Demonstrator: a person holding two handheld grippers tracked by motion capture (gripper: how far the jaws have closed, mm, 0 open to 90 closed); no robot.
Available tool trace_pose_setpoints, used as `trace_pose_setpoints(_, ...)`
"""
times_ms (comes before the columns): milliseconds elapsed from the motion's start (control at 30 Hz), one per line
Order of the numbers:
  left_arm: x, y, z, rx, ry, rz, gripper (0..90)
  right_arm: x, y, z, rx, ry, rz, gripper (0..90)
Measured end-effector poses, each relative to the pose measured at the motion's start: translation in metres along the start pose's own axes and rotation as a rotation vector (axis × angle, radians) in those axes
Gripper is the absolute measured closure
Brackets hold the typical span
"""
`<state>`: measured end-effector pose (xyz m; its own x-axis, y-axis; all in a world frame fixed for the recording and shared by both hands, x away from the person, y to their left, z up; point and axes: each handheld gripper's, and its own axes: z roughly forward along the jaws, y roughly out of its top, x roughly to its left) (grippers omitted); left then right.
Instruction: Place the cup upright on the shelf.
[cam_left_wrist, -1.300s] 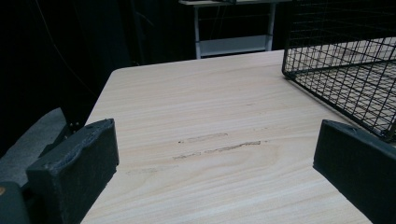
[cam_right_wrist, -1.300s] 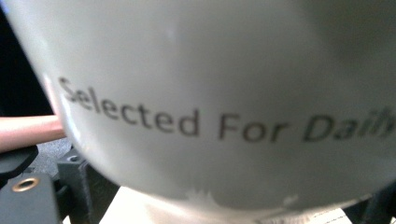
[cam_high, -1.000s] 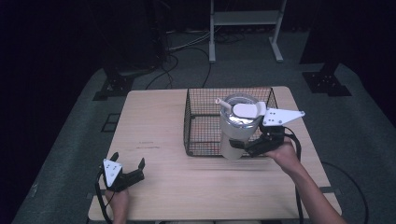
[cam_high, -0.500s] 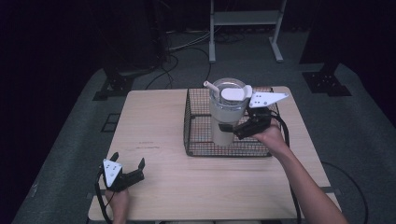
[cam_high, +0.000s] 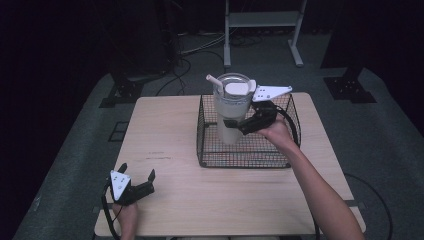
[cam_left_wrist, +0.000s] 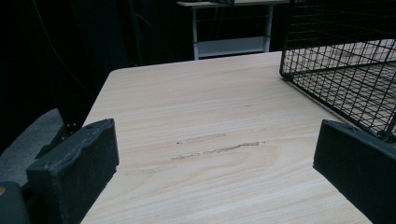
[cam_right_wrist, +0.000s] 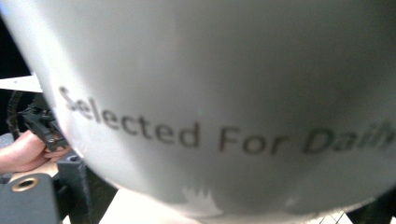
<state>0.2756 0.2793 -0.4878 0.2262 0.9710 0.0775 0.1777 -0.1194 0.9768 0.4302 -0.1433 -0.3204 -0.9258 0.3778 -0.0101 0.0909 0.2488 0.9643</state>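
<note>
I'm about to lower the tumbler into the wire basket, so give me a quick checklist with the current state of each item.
1. Right gripper shut on the tumbler: ok, jaws clamp its side.
2. Tumbler upright, lid and straw on: ok.
3. Tumbler over the wire basket, inside its walls: ok in the high view.
4. Basket floor free beneath it: ok, bare mesh there.
5. Gap between tumbler base and mesh: cannot tell.
6. Left gripper open, idle at the table's near left corner, clear of the basket: ok.
</note>
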Motion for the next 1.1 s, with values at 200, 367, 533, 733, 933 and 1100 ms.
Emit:
trace_pose_setpoints(200, -0.001, 0.000, 0.000, -0.004, -0.001, 0.000, 0.0, -0.014, -0.005, 0.009, -0.005, -0.005, 0.024, 8.1)
trace_pose_setpoints(367, 0.000, 0.000, 0.000, -0.004, -0.005, 0.000, 0.0, -0.026, -0.015, 0.018, 0.018, -0.021, 0.040, 8.1)
trace_pose_setpoints(533, 0.000, 0.000, 0.000, -0.003, -0.007, 0.004, 0.0, -0.031, -0.027, 0.029, 0.040, -0.008, 0.057, 8.1)
trace_pose_setpoints(733, 0.000, 0.000, 0.000, -0.003, -0.007, 0.008, 0.0, -0.037, -0.038, 0.041, 0.063, 0.000, 0.052, 8.1)
trace_pose_setpoints(933, 0.000, 0.000, 0.000, -0.004, -0.011, 0.007, 0.0, -0.048, -0.051, 0.050, 0.070, -0.013, 0.094, 8.0)
trace_pose_setpoints(1100, 0.000, 0.000, 0.000, -0.008, -0.012, 0.003, 0.0, -0.055, -0.060, 0.056, 0.100, -0.039, 0.104, 8.0)
